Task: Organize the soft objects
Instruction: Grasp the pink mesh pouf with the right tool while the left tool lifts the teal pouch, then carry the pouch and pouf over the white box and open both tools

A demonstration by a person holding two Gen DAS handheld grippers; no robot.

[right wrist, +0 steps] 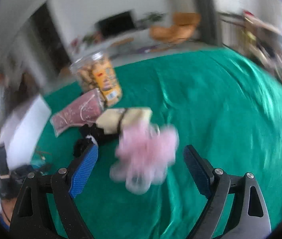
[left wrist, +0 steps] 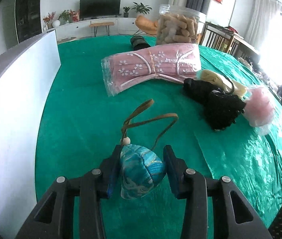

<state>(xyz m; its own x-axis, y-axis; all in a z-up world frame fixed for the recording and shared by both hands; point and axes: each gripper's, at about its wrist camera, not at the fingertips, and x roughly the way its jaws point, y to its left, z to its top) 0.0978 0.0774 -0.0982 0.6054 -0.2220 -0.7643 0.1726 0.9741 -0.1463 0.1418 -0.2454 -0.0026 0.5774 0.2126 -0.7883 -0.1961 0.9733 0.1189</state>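
Blue pouch [left wrist: 141, 171] pinched between the left hand-held gripper's [left wrist: 142, 172] pads, above the green tabletop [left wrist: 77, 103]. Right hand-held gripper [right wrist: 141, 169] spread, empty, over the pink puff [right wrist: 147, 153]. Masks [left wrist: 151, 65], black item [left wrist: 216, 103] and puff remain unsorted.

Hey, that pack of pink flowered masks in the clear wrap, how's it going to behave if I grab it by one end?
The mask pack would probably sag: it already lies bent on the green cloth. Its glossy clear wrap looks slippery, so the pads may slide. It seems light, thin layers bound by a band at the middle.
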